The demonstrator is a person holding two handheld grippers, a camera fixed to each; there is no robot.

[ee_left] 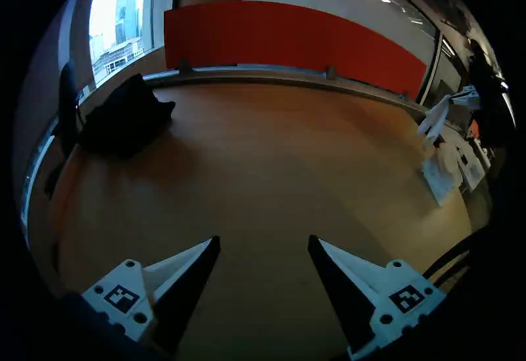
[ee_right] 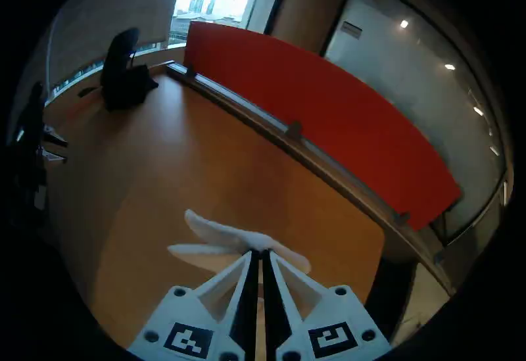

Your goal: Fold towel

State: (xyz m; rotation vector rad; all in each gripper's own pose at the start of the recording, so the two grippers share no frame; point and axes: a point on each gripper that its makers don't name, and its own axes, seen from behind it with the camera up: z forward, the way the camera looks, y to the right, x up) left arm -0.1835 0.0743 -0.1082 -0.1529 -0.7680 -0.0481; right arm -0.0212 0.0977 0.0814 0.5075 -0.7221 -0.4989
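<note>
Right gripper (ee_right: 262, 256) pinches the towel (ee_right: 223, 233), cloth fanning toward centre-left; left gripper (ee_left: 263, 239) gapes empty, towel hanging far off at its frame's right edge.

Left wide, right pinched
My left gripper (ee_left: 263, 249) sits spread wide; right gripper (ee_right: 261, 259) is pressed together, towel (ee_right: 223, 235) between the tips.

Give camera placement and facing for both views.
Left gripper view: rides the left gripper, open, looking across the wooden table toward the red divider; its two fingers show at the bottom.
Right gripper view: rides the right gripper, shut on the white towel, looking along the table beside the divider; its fingers show.
Shared: table, divider, black bag.
</note>
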